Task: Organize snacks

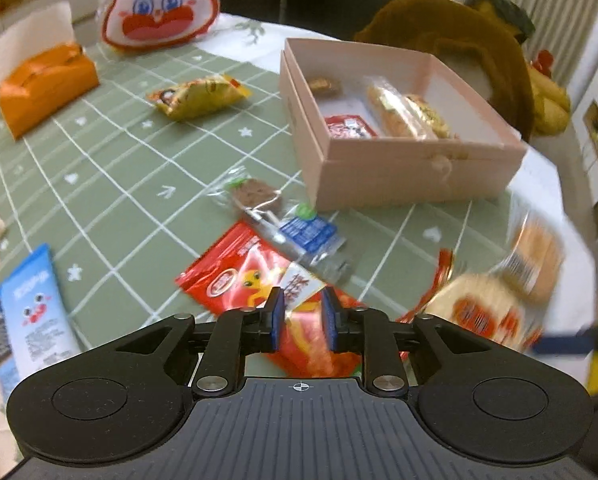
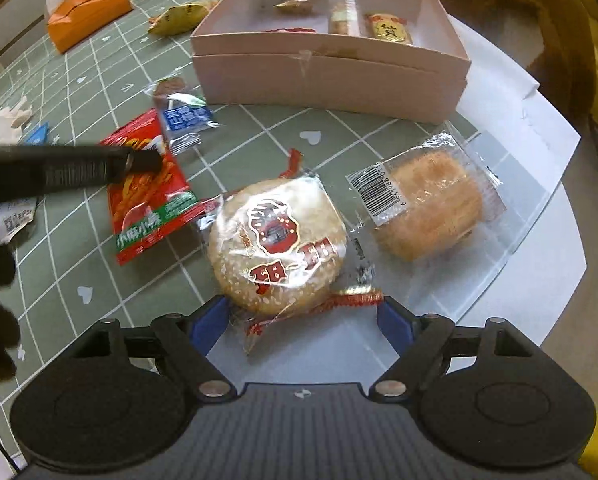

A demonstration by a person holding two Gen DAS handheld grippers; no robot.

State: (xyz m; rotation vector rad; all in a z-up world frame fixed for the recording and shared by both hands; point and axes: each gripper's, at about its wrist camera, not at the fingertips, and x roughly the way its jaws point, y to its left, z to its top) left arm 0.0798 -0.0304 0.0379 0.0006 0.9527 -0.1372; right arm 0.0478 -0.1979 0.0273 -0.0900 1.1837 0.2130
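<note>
- Snack sorting partly done: the pink box (image 2: 327,76) on the desk (image 1: 111,184) holds about four wrapped snacks
- Left out: red packet (image 1: 239,276), blue sachet (image 1: 309,232), lollipop (image 1: 253,194), yellow pack (image 1: 197,96), round cracker (image 2: 277,246), pastry (image 2: 431,204)
- Left gripper (image 1: 301,316) over the red packet, jaws slightly apart, pressing nothing
- Right gripper (image 2: 303,320) at the cracker's near edge, jaws wide, not clamped
- Most of the job seems to remain
</note>
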